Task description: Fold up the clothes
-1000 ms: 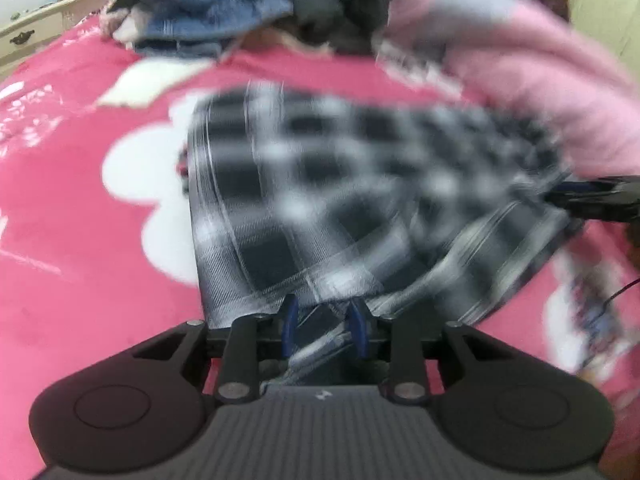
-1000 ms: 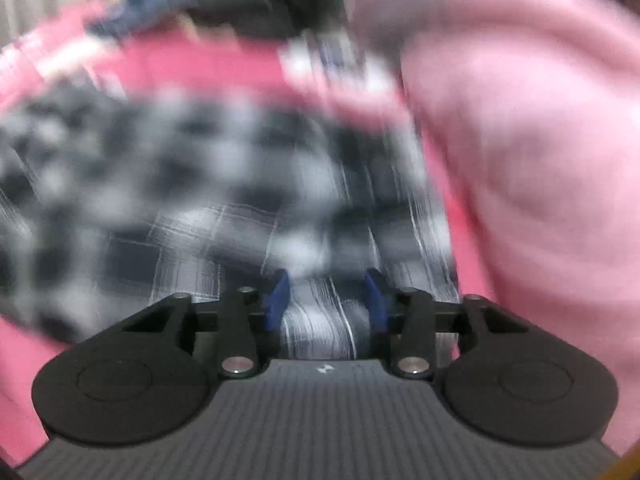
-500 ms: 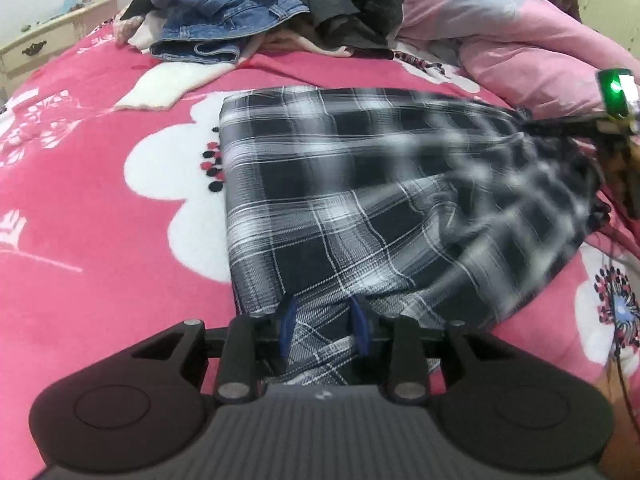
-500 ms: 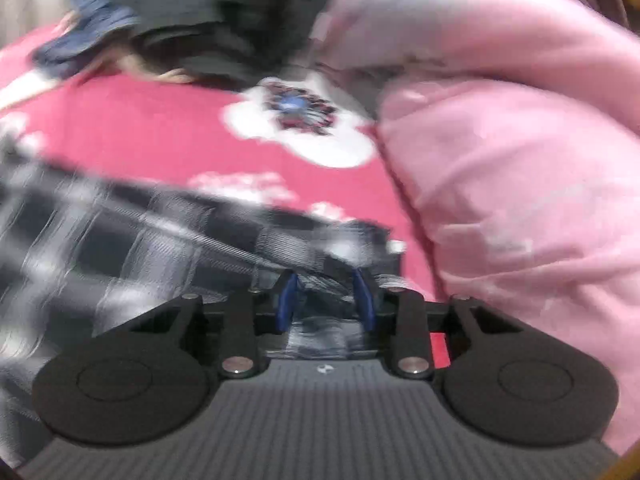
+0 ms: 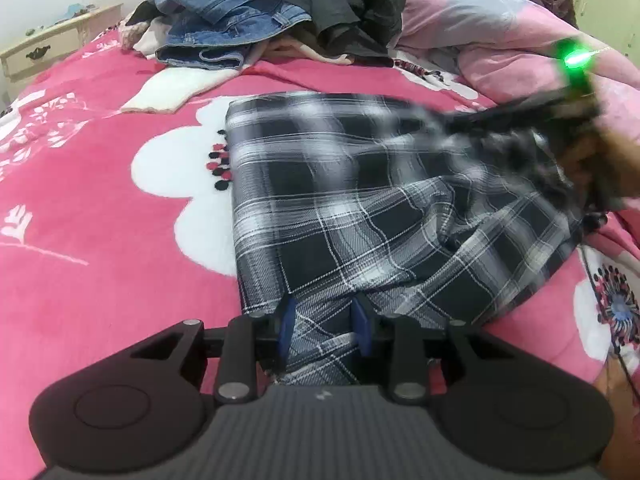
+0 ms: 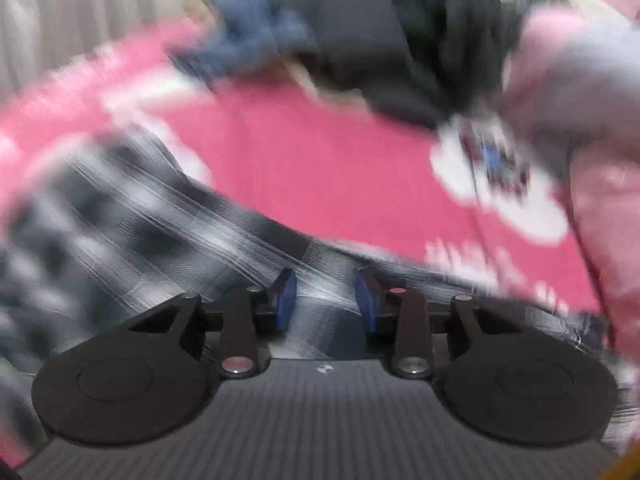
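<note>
A black-and-white plaid garment (image 5: pixel 360 208) lies on the pink flowered blanket (image 5: pixel 100 208). My left gripper (image 5: pixel 324 320) is shut on its near edge, with bunched cloth between the blue pads. At the right of the left wrist view, my right gripper (image 5: pixel 492 116), blurred and with a green light on it, holds the garment's far right corner lifted off the bed. In the right wrist view the plaid garment (image 6: pixel 120 232) runs taut between the pads of the right gripper (image 6: pixel 326 292). Its jaws are opening slightly, and the cloth is still between them.
A heap of clothes lies at the back of the bed: blue jeans (image 5: pixel 224 20) and dark garments (image 5: pixel 344 4). A pale pink quilt (image 5: pixel 500 32) is piled at the right. A cream nightstand (image 5: pixel 44 48) stands at the far left. A hand (image 5: pixel 616 396) shows at the right edge.
The right gripper has swung to the right and a little up with the garment's corner, drawing the cloth out sideways. My left gripper has kept its grip and place.
</note>
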`<state>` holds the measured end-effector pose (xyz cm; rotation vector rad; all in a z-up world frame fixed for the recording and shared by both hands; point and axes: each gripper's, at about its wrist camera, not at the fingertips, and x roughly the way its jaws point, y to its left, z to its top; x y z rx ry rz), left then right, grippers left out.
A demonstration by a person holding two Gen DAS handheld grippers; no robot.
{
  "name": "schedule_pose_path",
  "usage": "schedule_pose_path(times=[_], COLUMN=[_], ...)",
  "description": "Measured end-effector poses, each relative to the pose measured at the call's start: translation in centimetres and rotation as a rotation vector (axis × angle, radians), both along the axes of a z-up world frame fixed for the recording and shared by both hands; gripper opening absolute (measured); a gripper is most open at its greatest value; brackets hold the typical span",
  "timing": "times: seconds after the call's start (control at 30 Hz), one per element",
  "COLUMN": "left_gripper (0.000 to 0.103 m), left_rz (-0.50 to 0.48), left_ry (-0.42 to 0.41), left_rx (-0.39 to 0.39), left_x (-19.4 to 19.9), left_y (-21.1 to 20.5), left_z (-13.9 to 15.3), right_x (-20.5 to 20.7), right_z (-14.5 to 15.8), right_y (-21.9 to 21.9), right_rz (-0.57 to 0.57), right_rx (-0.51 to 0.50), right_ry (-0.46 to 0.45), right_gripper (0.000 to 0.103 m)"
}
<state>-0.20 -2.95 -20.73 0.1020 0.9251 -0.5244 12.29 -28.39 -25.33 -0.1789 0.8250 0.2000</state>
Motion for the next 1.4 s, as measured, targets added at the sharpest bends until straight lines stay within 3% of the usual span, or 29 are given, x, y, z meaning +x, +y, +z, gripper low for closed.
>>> schedule_pose_path(times=[0.07,0.13,0.27,0.33,0.4,0.5,0.53,0.63,0.7,0.8,0.93,1.03,1.07,1.1,1.17,1.23,1.33,1.4], left_gripper=[0.032,0.032,0.033,0.035,0.037,0.038,0.038,0.039,0.043,0.044,0.043,0.042,0.042,0.042,0.043,0.043,0.044,0.044], left_rz=[-0.004,-0.008,-0.024,-0.034,-0.047,-0.061,-0.062,-0.053,-0.043,0.004,0.082,0.137,0.155,0.174,0.194,0.198,0.202,0.202], left_ry=[0.003,-0.001,-0.020,-0.025,-0.034,-0.046,-0.047,-0.031,-0.014,0.040,0.116,0.173,0.192,0.215,0.251,0.306,0.358,0.348], left_rx=[0.004,0.005,0.000,0.003,0.008,0.020,0.023,0.014,0.001,-0.046,-0.113,-0.207,-0.243,-0.281,-0.350,-0.402,-0.420,-0.417], left_x=[0.1,-0.1,-0.7,-1.0,-1.3,-1.9,-2.0,-2.5,-2.9,-3.1,-2.7,-1.6,-1.2,-0.8,0.2,1.1,1.8,1.9], left_y=[0.1,0.3,0.8,0.9,0.9,0.9,0.9,1.5,2.3,4.3,6.9,8.2,8.6,8.9,9.3,9.3,8.6,8.2], left_z=[0.1,0.1,-0.1,-0.1,-0.1,-0.1,-0.1,0.2,0.5,0.5,-0.2,-0.6,-0.7,-0.7,-1.0,-1.7,-2.7,-2.9], right_x=[1.5,0.9,0.7,1.2,2.6,6.1,6.8,7.6,6.7,3.2,-3.6,-6.6,-7.1,-7.9,-9.0,-9.2,-8.9,-8.2], right_z=[1.4,4.0,6.1,5.7,3.7,0.0,0.1,2.0,3.6,6.0,6.9,3.7,1.7,0.2,1.4,3.3,6.9,9.1], right_y=[-0.4,0.4,5.3,8.5,11.2,12.7,12.6,11.4,10.5,9.5,9.5,10.4,11.0,11.7,12.5,12.1,10.4,9.4], right_rz=[-0.062,-0.032,0.211,0.358,0.431,0.372,0.345,0.201,0.185,0.249,0.416,0.442,0.430,0.422,0.447,0.441,0.417,0.418], right_rx=[0.040,0.084,0.143,0.141,0.122,0.073,0.106,0.176,0.218,0.308,0.339,0.308,0.237,0.151,0.110,0.141,0.246,0.392], right_ry=[0.015,-0.041,-0.023,0.011,0.070,0.107,0.103,0.053,0.032,0.065,0.112,0.215,0.271,0.265,0.217,0.203,0.219,0.258], right_gripper=[0.035,0.036,0.036,0.035,0.035,0.043,0.048,0.048,0.048,0.048,0.050,0.055,0.055,0.055,0.056,0.056,0.058,0.065])
